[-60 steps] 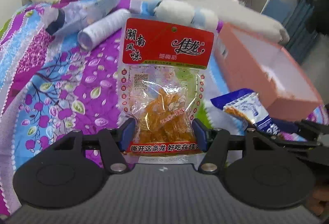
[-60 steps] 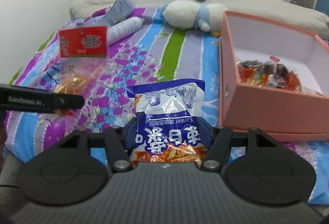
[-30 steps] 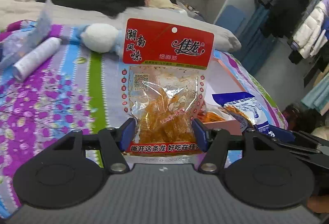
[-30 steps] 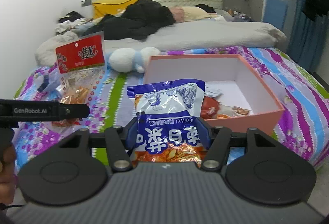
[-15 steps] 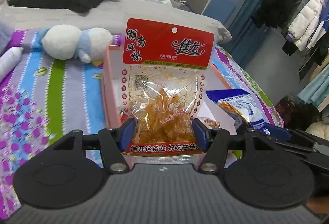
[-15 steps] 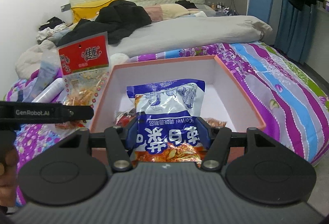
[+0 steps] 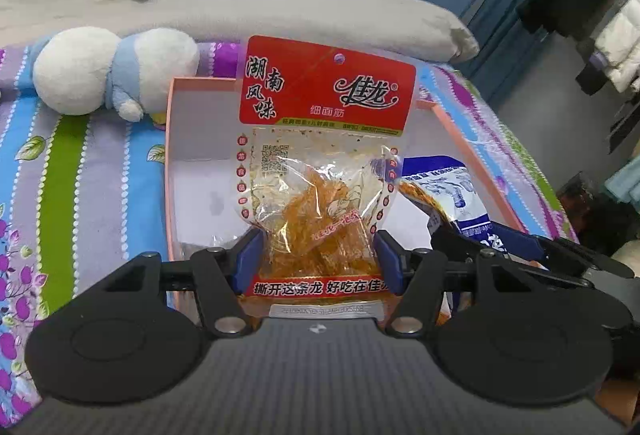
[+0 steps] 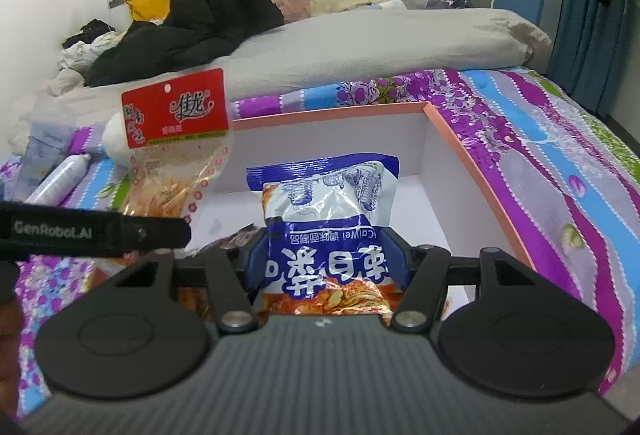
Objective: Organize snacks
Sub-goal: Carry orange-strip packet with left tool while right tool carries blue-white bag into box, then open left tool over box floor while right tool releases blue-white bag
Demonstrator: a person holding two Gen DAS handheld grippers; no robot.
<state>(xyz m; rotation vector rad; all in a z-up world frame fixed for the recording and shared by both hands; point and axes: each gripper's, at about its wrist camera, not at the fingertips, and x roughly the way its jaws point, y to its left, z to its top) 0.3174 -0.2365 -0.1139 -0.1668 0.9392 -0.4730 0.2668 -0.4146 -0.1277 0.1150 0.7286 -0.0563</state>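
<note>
My left gripper (image 7: 318, 255) is shut on a red-topped clear snack packet (image 7: 320, 171) and holds it upright over the open pink box (image 7: 170, 139). My right gripper (image 8: 328, 259) is shut on a blue and white snack bag (image 8: 324, 203), also held over the pink box (image 8: 476, 171). The blue bag (image 7: 444, 191) shows at the right of the left wrist view. The red packet (image 8: 176, 139) and the left gripper's finger (image 8: 92, 231) show at the left of the right wrist view. Other snack packets (image 8: 236, 235) lie in the box, mostly hidden.
The box sits on a flowered, striped bedspread (image 7: 68, 171). A white and blue plush toy (image 7: 112, 71) lies just behind the box's far left corner. A white bottle (image 8: 60, 175) lies to the left. Grey duvet (image 8: 360, 47) and dark clothes (image 8: 192, 27) lie farther back.
Both grippers have moved forward and over the pink box with their packets still held. The box now fills the view under both of them.
</note>
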